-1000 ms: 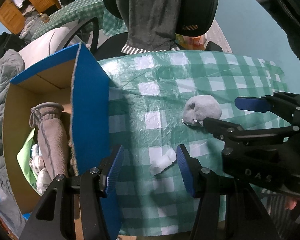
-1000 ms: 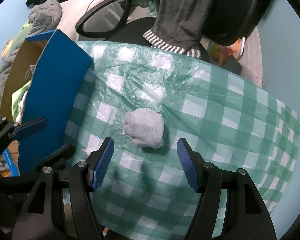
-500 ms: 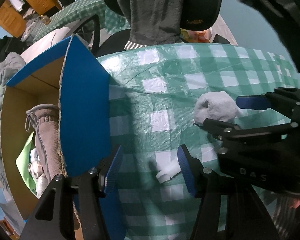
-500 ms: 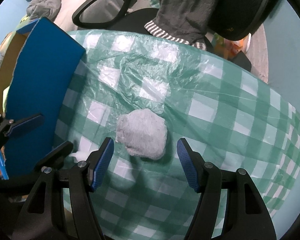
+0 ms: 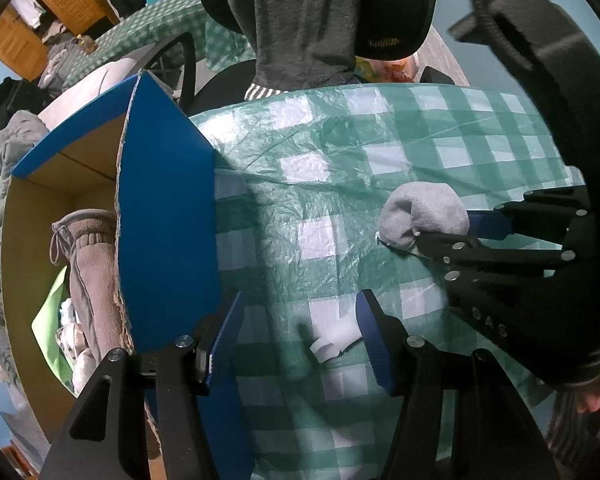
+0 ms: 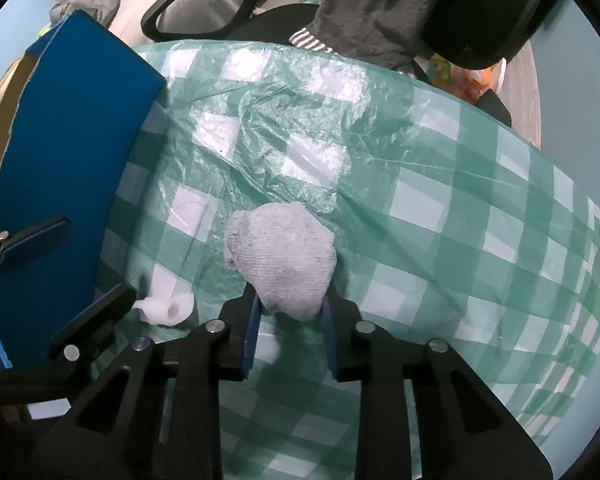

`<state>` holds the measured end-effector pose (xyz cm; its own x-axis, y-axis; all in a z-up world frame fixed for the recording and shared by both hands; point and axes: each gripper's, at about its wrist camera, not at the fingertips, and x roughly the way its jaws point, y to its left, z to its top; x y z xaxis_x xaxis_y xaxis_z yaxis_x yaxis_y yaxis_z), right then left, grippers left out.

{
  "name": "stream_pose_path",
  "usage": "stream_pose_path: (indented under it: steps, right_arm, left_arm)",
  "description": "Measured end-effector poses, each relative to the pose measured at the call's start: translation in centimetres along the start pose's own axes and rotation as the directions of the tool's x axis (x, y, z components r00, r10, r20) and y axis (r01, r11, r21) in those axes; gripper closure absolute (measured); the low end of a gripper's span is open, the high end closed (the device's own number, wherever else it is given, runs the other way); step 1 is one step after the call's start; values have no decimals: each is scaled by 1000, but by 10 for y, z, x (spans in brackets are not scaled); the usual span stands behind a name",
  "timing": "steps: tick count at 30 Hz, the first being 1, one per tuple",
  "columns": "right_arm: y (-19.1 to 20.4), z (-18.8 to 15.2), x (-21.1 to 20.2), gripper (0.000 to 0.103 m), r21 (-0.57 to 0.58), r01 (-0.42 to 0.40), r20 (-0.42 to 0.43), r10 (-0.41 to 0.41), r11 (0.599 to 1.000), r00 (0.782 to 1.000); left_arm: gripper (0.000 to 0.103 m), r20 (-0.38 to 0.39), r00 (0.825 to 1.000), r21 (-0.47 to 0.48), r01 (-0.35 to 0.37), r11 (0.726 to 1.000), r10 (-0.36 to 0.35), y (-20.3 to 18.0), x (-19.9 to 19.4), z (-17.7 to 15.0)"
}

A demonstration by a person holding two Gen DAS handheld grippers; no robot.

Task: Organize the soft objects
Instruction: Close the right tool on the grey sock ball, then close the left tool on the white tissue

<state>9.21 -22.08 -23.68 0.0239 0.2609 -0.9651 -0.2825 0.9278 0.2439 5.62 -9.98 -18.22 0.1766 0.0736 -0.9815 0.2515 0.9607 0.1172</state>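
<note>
The grey balled sock (image 6: 284, 256), lying on the checked tablecloth (image 6: 440, 208) right of the blue box (image 6: 68, 132), is being pinched by the closing right gripper (image 6: 288, 320) and, judging from its softness, should be squeezed firmly before lifting, while the left gripper (image 5: 300, 332) is being held half-open over a white roll (image 5: 334, 342).

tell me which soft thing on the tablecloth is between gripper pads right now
The grey balled sock: the right hand-held gripper is closing on its near end. The small white roll lies loose beside it, untouched.
</note>
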Motion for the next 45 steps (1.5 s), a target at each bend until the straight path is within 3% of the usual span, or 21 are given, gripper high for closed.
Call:
stream_pose_path:
  steps: [7, 23, 38, 45]
  right_arm:
    - [-8, -15, -14, 84, 51, -3, 38, 1, 999, 999]
    - [-33, -75, -32, 84, 191, -36, 54, 26, 981, 998]
    - [-41, -100, -42, 84, 247, -33, 71, 16, 968, 997]
    - [-42, -104, -45, 84, 258, -33, 74, 14, 966, 997]
  left_arm:
    - [44, 0, 999, 25, 44, 999, -44, -9, 0, -7]
    - [44, -39, 999, 89, 21, 996, -17, -30, 19, -22]
    - [44, -32, 999, 119, 30, 992, -27, -35, 32, -26]
    - [64, -42, 999, 118, 31, 993, -26, -35, 35, -32]
